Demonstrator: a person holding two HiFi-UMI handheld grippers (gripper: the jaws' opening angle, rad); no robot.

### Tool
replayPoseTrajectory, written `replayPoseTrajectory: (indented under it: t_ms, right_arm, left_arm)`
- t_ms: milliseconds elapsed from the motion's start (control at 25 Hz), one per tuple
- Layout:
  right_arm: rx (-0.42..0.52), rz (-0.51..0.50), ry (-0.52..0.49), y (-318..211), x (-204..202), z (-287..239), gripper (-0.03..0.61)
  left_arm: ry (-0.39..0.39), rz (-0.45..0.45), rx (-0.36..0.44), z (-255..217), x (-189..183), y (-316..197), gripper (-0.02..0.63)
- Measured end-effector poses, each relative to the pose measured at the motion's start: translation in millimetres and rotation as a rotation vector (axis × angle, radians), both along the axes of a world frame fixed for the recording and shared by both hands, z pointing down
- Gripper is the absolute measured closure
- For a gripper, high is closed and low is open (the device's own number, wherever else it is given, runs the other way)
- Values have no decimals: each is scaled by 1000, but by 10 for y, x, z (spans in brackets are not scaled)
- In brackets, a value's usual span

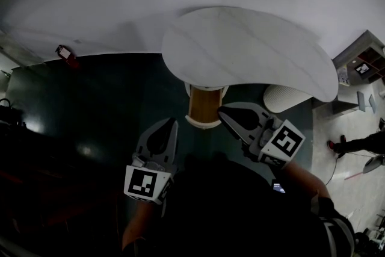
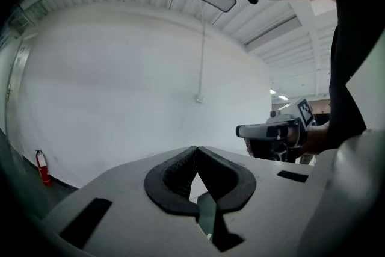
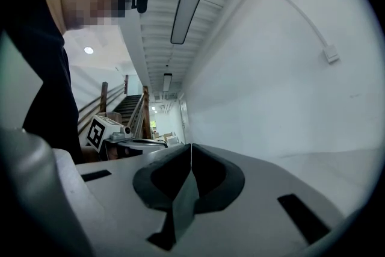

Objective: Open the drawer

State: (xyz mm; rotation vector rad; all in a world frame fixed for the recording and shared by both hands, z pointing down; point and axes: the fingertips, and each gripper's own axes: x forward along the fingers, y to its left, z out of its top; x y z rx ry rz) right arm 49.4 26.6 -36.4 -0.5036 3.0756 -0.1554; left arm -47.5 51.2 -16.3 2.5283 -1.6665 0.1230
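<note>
Your left claw (image 1: 173, 122) is shut: in the left gripper view its two dark pads (image 2: 174, 174) meet tip to tip at the claw (image 2: 197, 148), and nothing sits between them. Your right claw (image 1: 221, 110) is closed the same way, and the right gripper view shows its tips pressed together (image 3: 191, 146) with nothing in the grip. From your head camera both claws hang over the dark green floor (image 1: 90, 105), the left one lower left and the right one at centre right. Each points up the picture toward the white curved counter (image 1: 252, 51). The right claw's tip lies just beside the wooden pedestal (image 1: 204, 106) that shows under the counter's near edge, and the left claw's tip sits a little apart from it on the other side. As for the drawer, none of your views shows one clearly. That wooden piece under the counter is the only thing there, and you cannot tell from here whether it holds a drawer. Both gripper views look out roughly level at a plain white wall (image 2: 120, 99). Each catches the other gripper off to one side, the right one (image 2: 271, 129) in the left gripper view and the left one (image 3: 120, 141) in the right gripper view. A red fire extinguisher (image 2: 42, 167) stands at the foot of the wall at far left, and a staircase (image 3: 123, 105) shows in the distance behind your left claw.
</note>
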Motion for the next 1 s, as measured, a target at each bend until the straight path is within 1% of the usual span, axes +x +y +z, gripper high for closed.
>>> replayPoseTrajectory:
  t_ms: [280,600,1000]
  right_arm:
    - [13,11,-13,79,103,-77,561]
    - [15,29,-20,102,215,-83,562]
    - [20,25,-30,119,293,-78,562]
  left_arm:
    - [-18,-21,35,-167,35,71,600]
    - [-14,-27,22,-136,104,43,600]
    - [-11,-16,16,-105,232,14,600]
